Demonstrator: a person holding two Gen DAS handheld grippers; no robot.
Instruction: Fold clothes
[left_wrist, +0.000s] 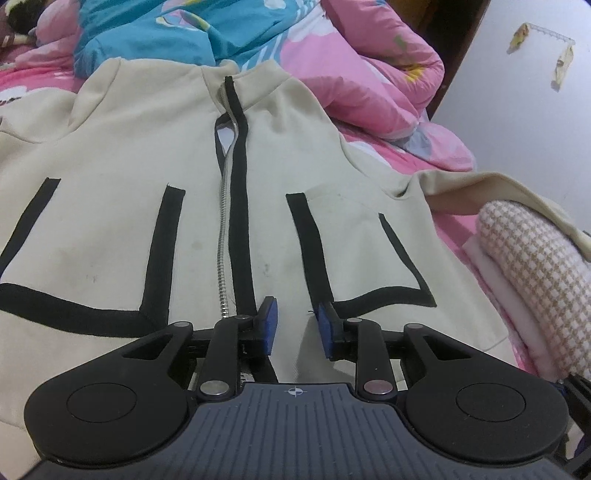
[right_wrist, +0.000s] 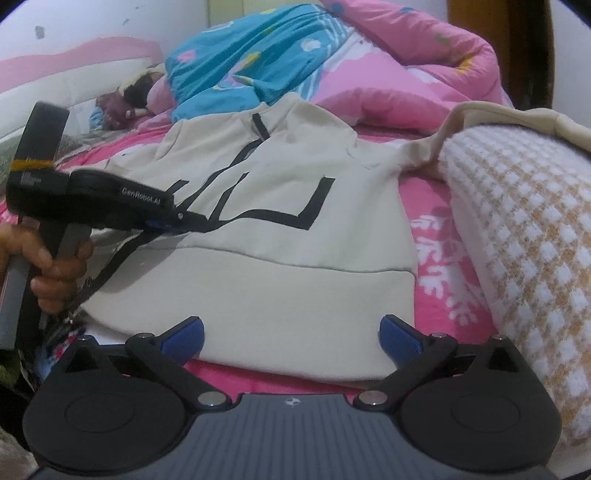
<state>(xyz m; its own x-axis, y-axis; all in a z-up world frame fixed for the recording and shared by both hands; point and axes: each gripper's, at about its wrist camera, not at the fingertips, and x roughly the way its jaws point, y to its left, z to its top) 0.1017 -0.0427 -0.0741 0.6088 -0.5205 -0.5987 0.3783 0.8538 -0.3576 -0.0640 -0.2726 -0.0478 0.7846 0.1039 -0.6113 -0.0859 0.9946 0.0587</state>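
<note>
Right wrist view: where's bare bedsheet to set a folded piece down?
Little. One pink strip of sheet between the cream jacket and the checked folded pile; a thin band below the jacket's hem. Beyond the collar, quilts crowd the bed.

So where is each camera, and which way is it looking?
Left wrist: sits on the left gripper, low over the cream jacket, looking up its zipper toward the collar; only its own narrowly open blue pads show.
Right wrist: sits on the right gripper at the jacket's hem, looking across the bed; its pads spread wide, and the left gripper and the hand holding it show.
Both see the jacket, the pink quilt and the checked cloth.
</note>
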